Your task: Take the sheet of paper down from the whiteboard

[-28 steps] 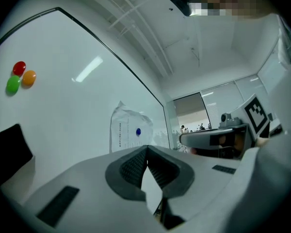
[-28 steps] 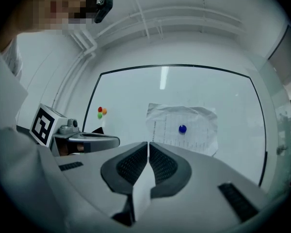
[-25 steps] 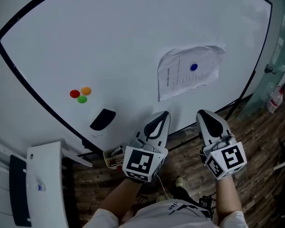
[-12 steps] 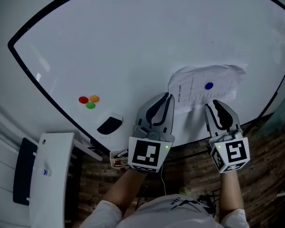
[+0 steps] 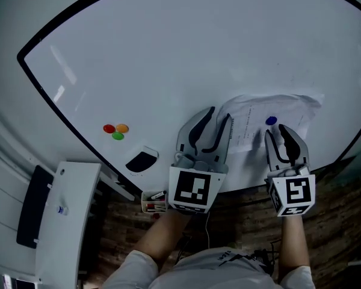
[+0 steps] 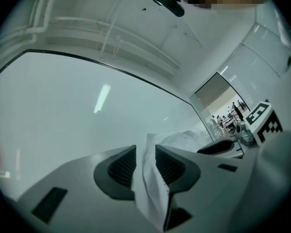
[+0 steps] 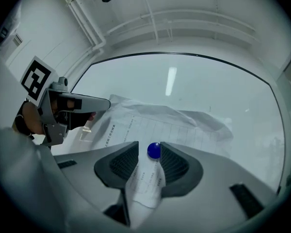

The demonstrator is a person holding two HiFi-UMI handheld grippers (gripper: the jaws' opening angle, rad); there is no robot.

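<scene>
Lower right of the head view, the sheet of paper (image 5: 253,110) lies crumpled on the whiteboard (image 5: 168,53) w/ a blue magnet (image 5: 271,120) on it. L gripper (image 5: 220,114): jaws spread, just been opening, paper's left edge loose btwn them. R gripper (image 5: 278,132): jaws apart too, just been opening, magnet & a paper fold btwn the pads, not pinched. Red, orange & green magnets (image 5: 115,130) sit well apart, mid left.

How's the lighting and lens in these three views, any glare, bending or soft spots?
Head view: dim and bluish; the whiteboard edge bows into a curve. Left gripper view: a lamp reflection streaks the board, and the sheet of paper close to the lens looks soft. Right gripper view: dark fisheye corners, another streak above the blue magnet.
</scene>
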